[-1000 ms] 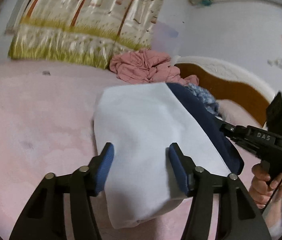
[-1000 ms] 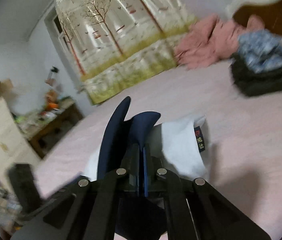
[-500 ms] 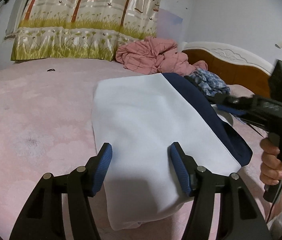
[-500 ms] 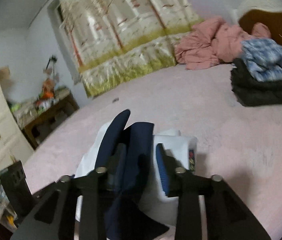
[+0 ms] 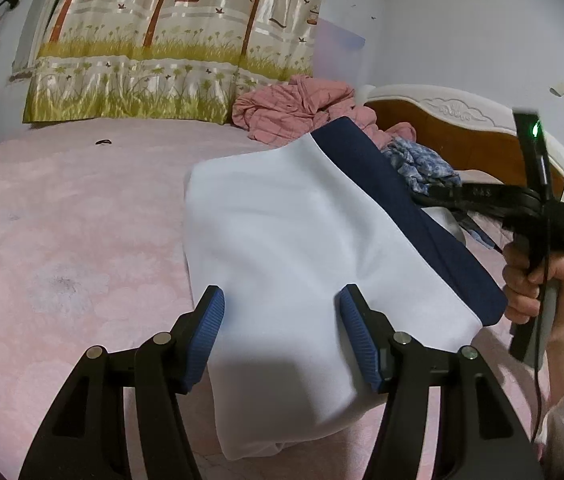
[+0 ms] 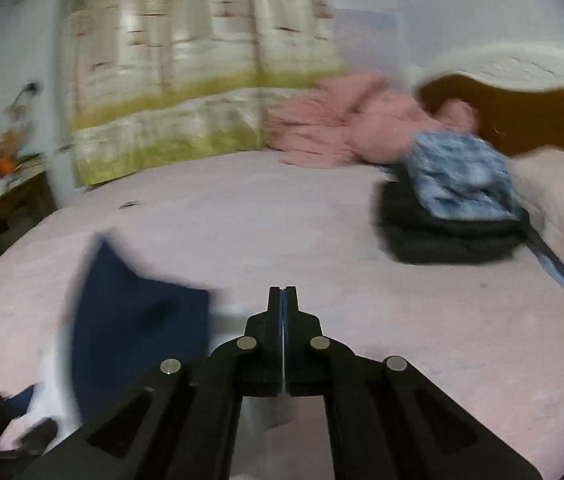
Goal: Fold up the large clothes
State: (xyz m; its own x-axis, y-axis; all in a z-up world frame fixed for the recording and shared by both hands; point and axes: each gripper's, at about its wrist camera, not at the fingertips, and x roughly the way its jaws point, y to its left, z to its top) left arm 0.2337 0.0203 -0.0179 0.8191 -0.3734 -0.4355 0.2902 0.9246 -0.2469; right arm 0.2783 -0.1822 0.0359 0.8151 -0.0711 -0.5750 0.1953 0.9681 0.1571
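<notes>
Now | left tongs [image 5: 280, 334] spread over garment [image 5: 301, 248] | right tongs [image 6: 283, 300] closed, empty

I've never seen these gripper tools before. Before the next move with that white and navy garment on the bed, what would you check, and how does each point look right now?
1. Left gripper open, fingers either side of the white and navy garment: ok.
2. Right gripper shut with nothing between its fingers: ok.
3. Garment lies folded on the pink bed: ok.
4. Navy edge lies flat: cannot tell, the right view is blurred.
5. Finished stack, blue patterned garment on a black one, apart from the working spot: ok.
</notes>
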